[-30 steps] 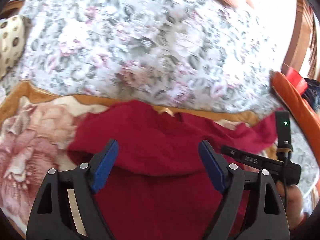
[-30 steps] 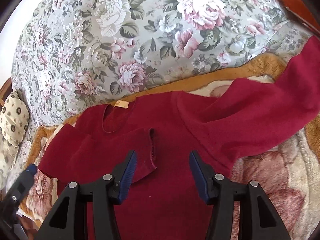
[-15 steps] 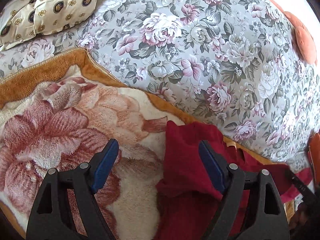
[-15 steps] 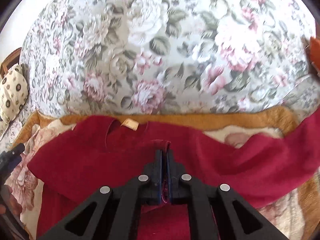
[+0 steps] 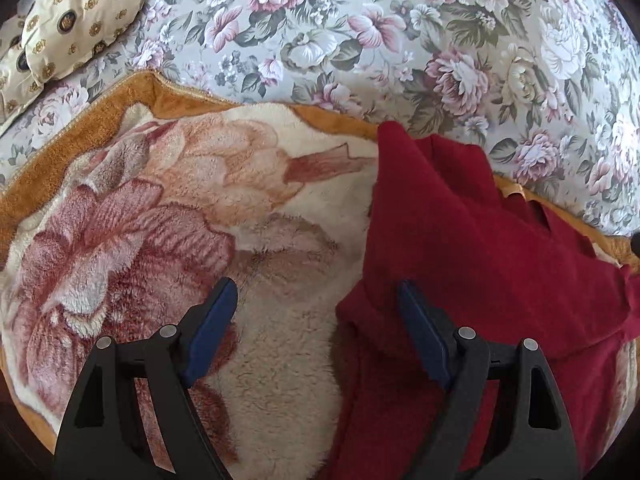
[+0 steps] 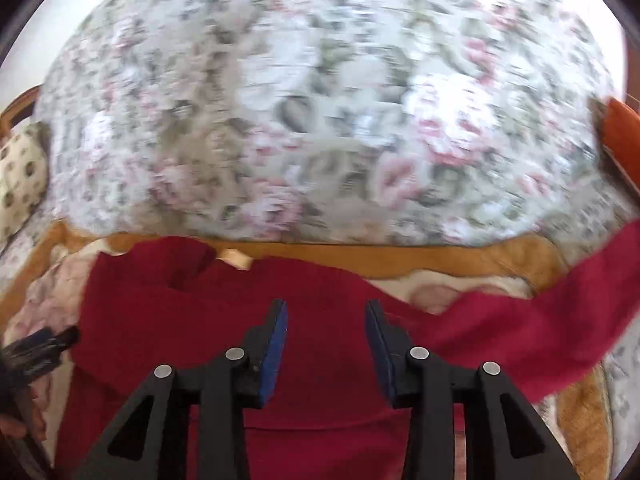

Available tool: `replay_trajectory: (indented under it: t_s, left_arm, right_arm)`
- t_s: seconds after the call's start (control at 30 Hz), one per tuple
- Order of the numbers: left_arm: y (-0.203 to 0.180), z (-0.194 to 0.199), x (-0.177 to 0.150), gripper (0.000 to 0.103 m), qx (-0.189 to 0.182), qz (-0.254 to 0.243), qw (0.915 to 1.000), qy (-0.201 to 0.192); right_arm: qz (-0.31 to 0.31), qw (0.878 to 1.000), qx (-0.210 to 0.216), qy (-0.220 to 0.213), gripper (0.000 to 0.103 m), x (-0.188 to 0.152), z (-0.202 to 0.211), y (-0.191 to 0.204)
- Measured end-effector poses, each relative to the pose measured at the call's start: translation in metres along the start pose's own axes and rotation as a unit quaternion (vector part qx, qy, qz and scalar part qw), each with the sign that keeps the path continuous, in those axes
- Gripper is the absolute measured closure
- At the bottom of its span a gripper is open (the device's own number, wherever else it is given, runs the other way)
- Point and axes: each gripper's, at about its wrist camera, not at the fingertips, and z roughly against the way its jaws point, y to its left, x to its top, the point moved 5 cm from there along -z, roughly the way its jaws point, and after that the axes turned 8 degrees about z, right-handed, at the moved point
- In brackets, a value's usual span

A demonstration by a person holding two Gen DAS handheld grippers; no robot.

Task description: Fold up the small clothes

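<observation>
A dark red sweater [image 5: 480, 260] lies on a fuzzy flower-print blanket [image 5: 160, 220]. My left gripper [image 5: 316, 304] hangs open over the sweater's left edge: its right finger is above the red cloth, its left finger above bare blanket, and nothing is pinched. In the right wrist view the sweater [image 6: 180, 320] has one sleeve folded across its chest, and the other sleeve [image 6: 540, 320] stretches out to the right. A tan neck label [image 6: 236, 258] shows at the collar. My right gripper [image 6: 326, 316] is above the chest with its jaws opening and no cloth between the pads.
A grey floral bedspread [image 5: 400, 40] covers the bed beyond the blanket's orange border. A cream patterned pillow [image 5: 80, 12] lies at the far left. An orange object [image 6: 624, 132] sits at the right edge. A person's hand [image 6: 16, 428] shows at the lower left.
The left view swung from the sweater's middle to its left edge and came lower. The right gripper shut on the folded sleeve's cuff, then let go and lifted away.
</observation>
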Motion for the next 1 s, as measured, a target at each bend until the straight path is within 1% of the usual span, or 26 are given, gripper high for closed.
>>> replay_trajectory:
  t_s: [0.03,0.1,0.13,0.2,0.27,0.33,0.43,0.47,0.53,0.6,0.67,0.73,0.77,0.8,0.83,0.87,0.9,0.97,1.0]
  left_arm:
    - [0.004,-0.003,-0.001,0.021,0.006,0.001,1.0000,0.007]
    - [0.007,-0.005,0.000,0.021,0.001,0.006,0.9999,0.013]
    - [0.007,-0.005,0.001,0.021,0.001,0.006,0.9999,0.014]
    - [0.006,-0.006,0.002,0.020,0.004,0.001,0.9999,0.013]
    - [0.005,-0.008,0.002,0.020,0.004,-0.001,0.9998,0.018]
    - [0.007,-0.009,0.003,0.019,0.002,0.002,0.9998,0.021]
    - [0.010,-0.012,0.006,0.019,-0.001,0.011,0.9995,0.028]
    - [0.012,-0.012,0.007,0.019,-0.001,0.013,0.9995,0.029]
    - [0.013,-0.012,0.007,0.019,-0.004,0.017,0.9994,0.030]
    - [0.012,-0.013,0.007,0.019,-0.004,0.016,0.9994,0.031]
    - [0.012,-0.013,0.007,0.019,-0.004,0.018,0.9994,0.031]
    - [0.012,-0.014,0.007,0.019,-0.005,0.020,0.9993,0.031]
    - [0.012,-0.014,0.007,0.019,-0.005,0.021,0.9993,0.031]
    - [0.012,-0.014,0.007,0.019,-0.004,0.022,0.9993,0.031]
    - [0.012,-0.014,0.007,0.019,-0.004,0.022,0.9993,0.031]
    - [0.012,-0.015,0.006,0.019,-0.003,0.021,0.9993,0.031]
    - [0.012,-0.015,0.006,0.019,-0.002,0.021,0.9993,0.031]
    - [0.012,-0.016,0.007,0.019,-0.002,0.022,0.9993,0.030]
    - [0.012,-0.016,0.007,0.019,-0.002,0.021,0.9993,0.031]
  right_arm:
    - [0.012,0.999,0.043,-0.002,0.065,0.010,-0.009,0.022]
    - [0.040,0.992,0.121,0.001,0.065,0.028,-0.034,0.066]
    - [0.071,0.987,0.141,0.008,0.065,0.035,-0.050,0.088]
    - [0.134,0.980,0.141,0.031,0.065,0.038,-0.078,0.123]
    - [0.176,0.972,0.145,0.062,0.065,0.039,-0.109,0.143]
    - [0.193,0.966,0.146,0.085,0.065,0.038,-0.135,0.149]
    - [0.208,0.953,0.180,0.126,0.065,0.030,-0.166,0.156]
    - [0.207,0.951,0.193,0.122,0.065,0.029,-0.168,0.158]
    - [0.208,0.948,0.210,0.119,0.079,0.027,-0.164,0.160]
    - [0.224,0.948,0.201,0.108,0.090,0.026,-0.156,0.163]
    - [0.230,0.946,0.205,0.097,0.091,0.027,-0.145,0.163]
    - [0.226,0.948,0.205,0.088,0.091,0.031,-0.139,0.161]
    - [0.224,0.949,0.203,0.088,0.087,0.031,-0.139,0.161]
    - [0.224,0.948,0.206,0.092,0.079,0.031,-0.140,0.161]
    - [0.226,0.947,0.207,0.099,0.076,0.028,-0.143,0.161]
    - [0.230,0.945,0.204,0.108,0.074,0.026,-0.146,0.162]
    - [0.235,0.943,0.205,0.115,0.074,0.023,-0.150,0.163]
    - [0.229,0.945,0.208,0.109,0.074,0.020,-0.151,0.161]
    - [0.224,0.945,0.211,0.110,0.082,0.019,-0.151,0.161]
